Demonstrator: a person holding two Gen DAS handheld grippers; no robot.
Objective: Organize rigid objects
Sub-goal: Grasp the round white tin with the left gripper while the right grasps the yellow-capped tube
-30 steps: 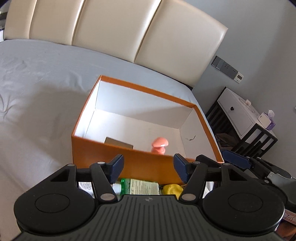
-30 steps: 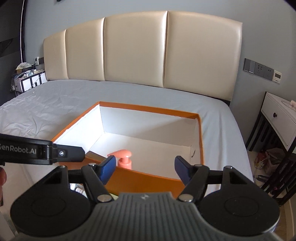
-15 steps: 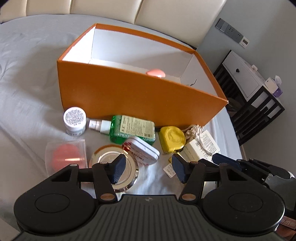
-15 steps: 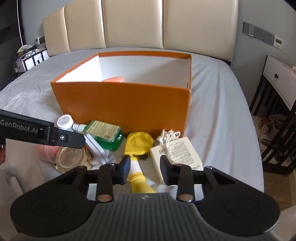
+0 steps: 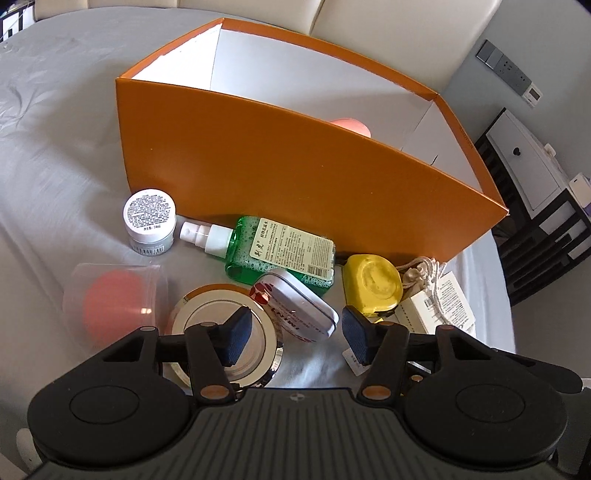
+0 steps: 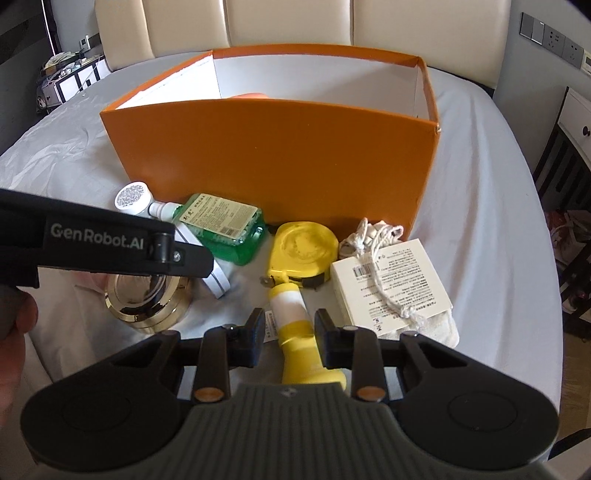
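Observation:
An orange box (image 5: pixel 295 173) stands on the bed, also in the right wrist view (image 6: pixel 273 155), with a pink pump top (image 5: pixel 351 126) showing inside. In front lie a white jar (image 5: pixel 149 221), a green bottle (image 5: pixel 280 254), a white tin (image 5: pixel 295 304), a gold round case (image 5: pixel 221 332), a pink puff in a clear case (image 5: pixel 114 302), a yellow tape measure (image 5: pixel 371 284) and a white carton (image 6: pixel 389 278). My left gripper (image 5: pixel 295 334) is open just above the tin and gold case. My right gripper (image 6: pixel 289 332) is partly closed around a yellow and white tube (image 6: pixel 295 332); contact is unclear.
A grey sheet (image 6: pixel 480 192) covers the bed, with its edge at the right. A white and black nightstand (image 5: pixel 532 173) stands beside the bed. A cream headboard (image 6: pixel 258 26) is behind the box. A corded cloth pouch (image 6: pixel 369 230) lies by the carton.
Both grippers came down from above the box to the items in front of it. My right gripper's fingers narrowed and now straddle the yellow tube.

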